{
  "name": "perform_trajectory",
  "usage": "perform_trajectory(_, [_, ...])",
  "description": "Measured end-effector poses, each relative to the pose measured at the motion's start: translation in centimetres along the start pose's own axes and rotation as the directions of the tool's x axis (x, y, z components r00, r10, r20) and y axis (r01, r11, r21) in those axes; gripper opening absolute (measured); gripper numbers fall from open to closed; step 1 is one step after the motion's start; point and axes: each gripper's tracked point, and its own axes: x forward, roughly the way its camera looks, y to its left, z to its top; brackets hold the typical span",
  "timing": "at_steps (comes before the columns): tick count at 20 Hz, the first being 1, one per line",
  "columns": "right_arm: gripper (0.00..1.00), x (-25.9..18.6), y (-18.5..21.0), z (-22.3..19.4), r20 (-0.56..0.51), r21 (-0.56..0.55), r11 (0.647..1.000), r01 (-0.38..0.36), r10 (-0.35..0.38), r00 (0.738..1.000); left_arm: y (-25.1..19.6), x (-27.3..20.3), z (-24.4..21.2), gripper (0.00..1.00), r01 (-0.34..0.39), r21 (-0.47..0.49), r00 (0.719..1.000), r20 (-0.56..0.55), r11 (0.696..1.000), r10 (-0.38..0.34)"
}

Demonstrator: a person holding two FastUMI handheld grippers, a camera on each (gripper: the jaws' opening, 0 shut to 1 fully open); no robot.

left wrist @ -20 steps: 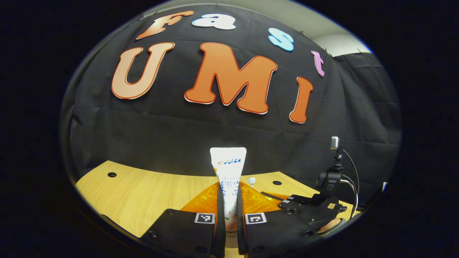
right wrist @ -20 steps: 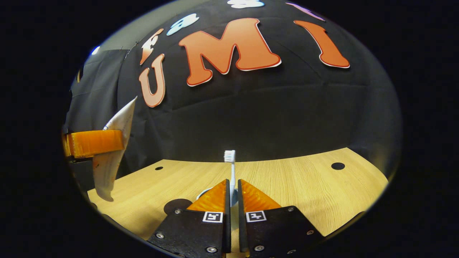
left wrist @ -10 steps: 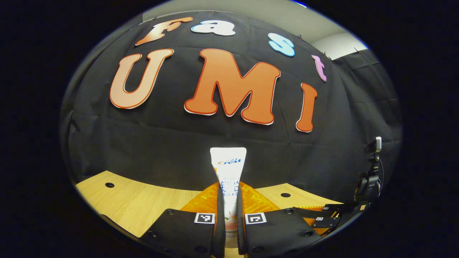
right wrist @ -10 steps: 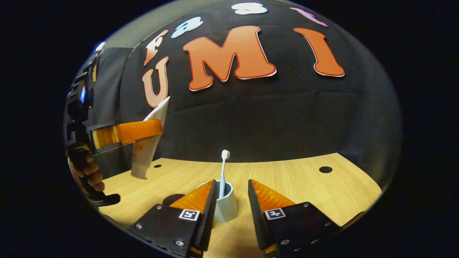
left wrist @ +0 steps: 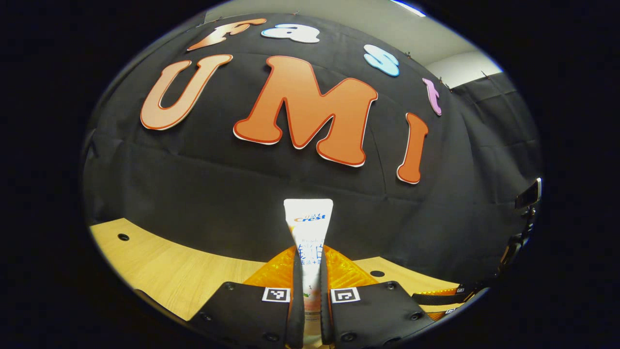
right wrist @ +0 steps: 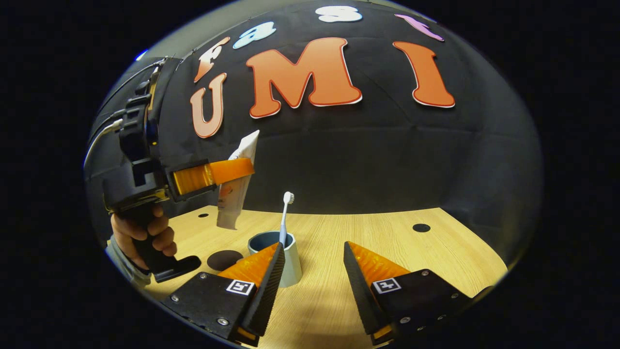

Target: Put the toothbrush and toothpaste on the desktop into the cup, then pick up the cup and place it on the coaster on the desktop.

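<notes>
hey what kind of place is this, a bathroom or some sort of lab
Likely a staged recording booth, not a bathroom: a black cloth wall behind a bare wooden desktop with round holes, and a handheld left gripper carrying toothpaste.

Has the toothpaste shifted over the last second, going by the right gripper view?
Yes. Held in the left gripper, the toothpaste has travelled rightward toward the cup, and now hangs just left of its rim, above the desk.
</notes>
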Motion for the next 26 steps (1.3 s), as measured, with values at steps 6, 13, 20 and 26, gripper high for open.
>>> perform_trajectory(6, [0.74, -1.5, -1.6, -0.3, 0.010, 0.042, 0.999, 0.016, -0.016, 1.000, -0.7, 1.8, -2.5, 0.16, 0.016, -0.010, 1.000, -0.002, 1.000, -0.016])
perform_trajectory(13, [0.74, -2.6, -2.3, 0.2, 0.032, 0.062, 0.998, 0.019, -0.021, 0.999, -0.2, 2.9, -5.6, 0.17, 0.026, -0.032, 0.999, -0.040, 0.999, -0.028])
perform_trajectory(20, [0.74, -2.8, -2.0, -0.4, 0.014, 0.044, 0.999, 0.025, -0.026, 1.000, 1.1, 2.3, -9.6, 0.17, -0.030, -0.009, 0.993, -0.113, 1.000, 0.029])
perform_trajectory(26, [0.74, -3.4, -1.4, -0.2, 0.005, 0.037, 0.999, 0.028, -0.028, 1.000, 0.4, 0.5, -9.8, 0.41, 0.007, -0.029, 0.987, -0.159, 1.000, -0.012])
